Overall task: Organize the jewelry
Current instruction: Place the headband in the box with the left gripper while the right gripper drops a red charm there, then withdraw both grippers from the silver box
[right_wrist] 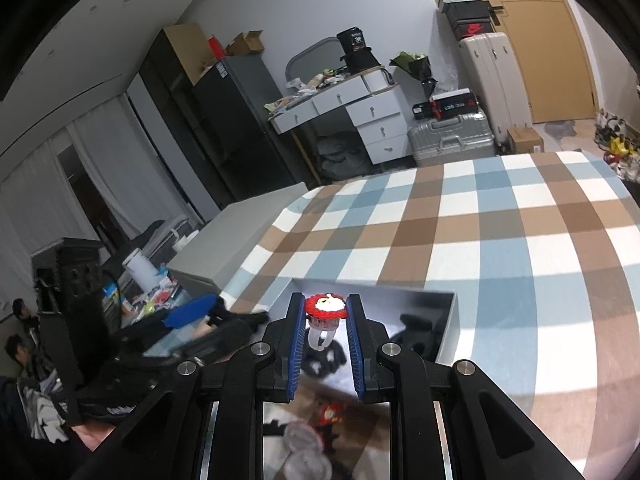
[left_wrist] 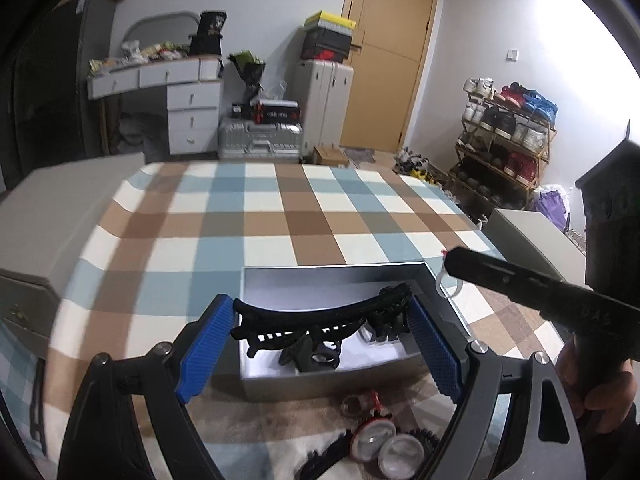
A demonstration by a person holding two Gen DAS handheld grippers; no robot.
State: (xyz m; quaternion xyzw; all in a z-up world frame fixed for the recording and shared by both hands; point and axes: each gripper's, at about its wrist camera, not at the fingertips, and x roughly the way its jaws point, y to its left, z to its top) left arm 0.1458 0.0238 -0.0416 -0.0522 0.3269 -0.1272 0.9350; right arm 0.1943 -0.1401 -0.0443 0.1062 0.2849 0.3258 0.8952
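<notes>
The bed with the blue, brown and white checked cover (left_wrist: 280, 216) carries everything; the shallow grey open cardboard box (left_wrist: 256, 280) sits on it, near you.

Your left gripper (left_wrist: 320, 340) hangs over the box, jaws spread wide. The long black curved plastic hair clip (left_wrist: 320, 314) spans the gap between the blue ribbed pads (left_wrist: 208, 354). One end of it lies against the left pad, the other against the right. Whether the pads press it or only flank it, you cannot tell. More black clips lie beneath it in the box, tangled and hard to separate.

Your right gripper (right_wrist: 323, 320) is clamped on the clear plastic ring with the red-and-white round top (right_wrist: 325, 307), held between the pad tips above the box's far right corner. In the left wrist view only the ring's clear band (left_wrist: 448, 284) shows past the black finger.

On the cover in front of the box, partly cut off by the left gripper's frame: a cluster of small round red-rimmed pieces and dark beaded pieces (left_wrist: 376, 440), blurred.

Room: white dresser with drawers (left_wrist: 184, 96), silver hard suitcases (left_wrist: 260, 140), wooden door (left_wrist: 392, 52), wooden shoe rack full of shoes (left_wrist: 504, 136). A grey cabinet top (left_wrist: 64, 208) stands left of the bed.
</notes>
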